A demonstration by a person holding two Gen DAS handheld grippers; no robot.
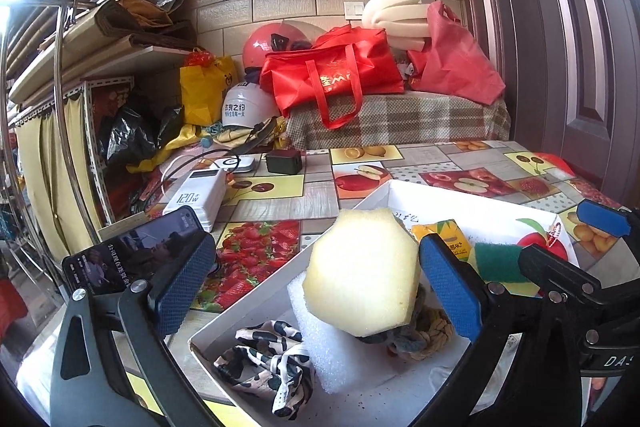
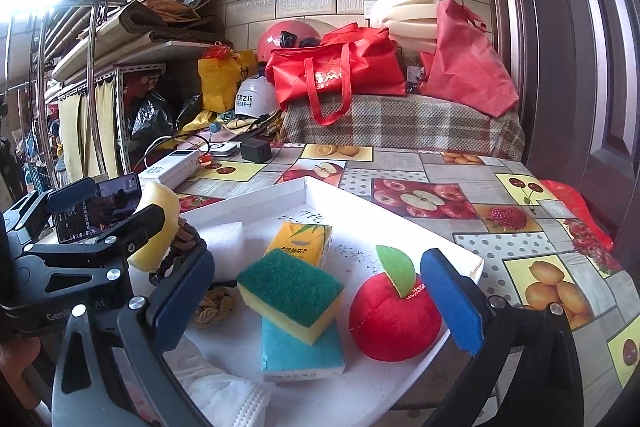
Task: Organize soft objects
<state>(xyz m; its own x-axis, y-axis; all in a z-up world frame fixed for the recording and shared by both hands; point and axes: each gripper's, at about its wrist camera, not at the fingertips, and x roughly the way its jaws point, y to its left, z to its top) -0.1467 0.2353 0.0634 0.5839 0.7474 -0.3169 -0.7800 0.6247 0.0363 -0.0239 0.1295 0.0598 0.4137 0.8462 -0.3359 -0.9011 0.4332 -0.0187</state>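
The pale yellow foam piece (image 1: 362,277) sits tilted in the white tray (image 1: 374,193), propped on a white foam block (image 1: 320,339) and a knotted rope (image 1: 420,331), with a black-and-white patterned cloth (image 1: 266,357) lying beside them. The left gripper (image 1: 320,287) stands with its jaws wide, one blue pad on each side of the foam piece and neither pressing on it. Further along the same tray a green-topped yellow sponge (image 2: 290,293) rests on a blue tissue pack (image 2: 302,351), a yellow tissue pack (image 2: 300,241) lies behind it, and a red plush apple (image 2: 394,317) with a green leaf sits just beside the sponge. The right gripper (image 2: 316,301) has its jaws wide too, sponge and apple between the pads, untouched. The tray lies on a desk (image 2: 460,163) covered in a fruit-print cloth, with a white power bank (image 1: 198,197) and a phone (image 1: 132,255) near its left edge
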